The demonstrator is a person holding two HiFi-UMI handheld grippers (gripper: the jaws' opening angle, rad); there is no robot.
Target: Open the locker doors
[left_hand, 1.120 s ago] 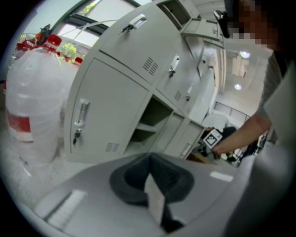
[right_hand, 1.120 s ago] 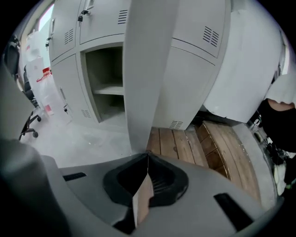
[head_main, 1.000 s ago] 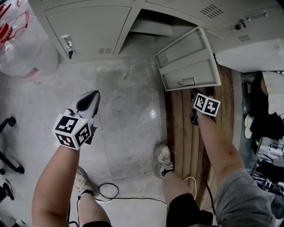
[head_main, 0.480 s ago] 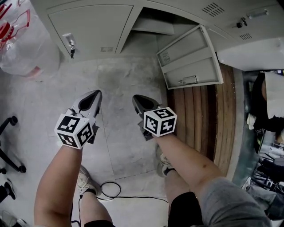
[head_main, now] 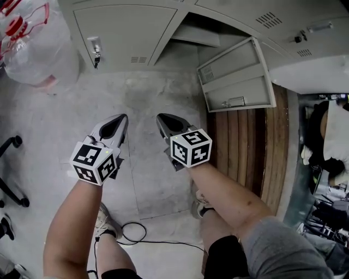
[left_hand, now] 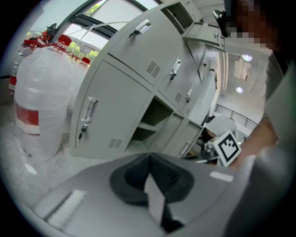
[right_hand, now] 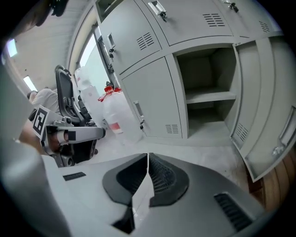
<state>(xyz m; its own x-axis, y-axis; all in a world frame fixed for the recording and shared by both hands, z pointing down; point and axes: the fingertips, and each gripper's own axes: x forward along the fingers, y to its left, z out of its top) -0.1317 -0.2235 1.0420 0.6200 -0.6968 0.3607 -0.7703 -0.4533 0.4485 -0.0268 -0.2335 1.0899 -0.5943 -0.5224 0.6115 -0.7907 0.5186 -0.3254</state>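
Grey metal lockers (head_main: 229,11) line the top of the head view. One bottom door (head_main: 238,76) is swung open, showing a shelf inside the compartment (right_hand: 208,99). The door to its left (head_main: 117,32) is closed, with a key in its lock (head_main: 96,53). My left gripper (head_main: 121,120) and right gripper (head_main: 161,121) hover side by side over the floor, well short of the lockers. Both are shut with nothing between the jaws. In the left gripper view the closed door (left_hand: 108,115) lies ahead; the right gripper's view faces the open compartment.
A large clear water jug (head_main: 32,49) stands on the floor left of the lockers. A wooden pallet (head_main: 245,158) lies under the open door at right. A chair base (head_main: 11,174) is at far left, a cable (head_main: 136,234) runs by my feet.
The right gripper came away from the open door at the right and swung left to hang beside the left gripper. The left gripper has stayed nearly still.
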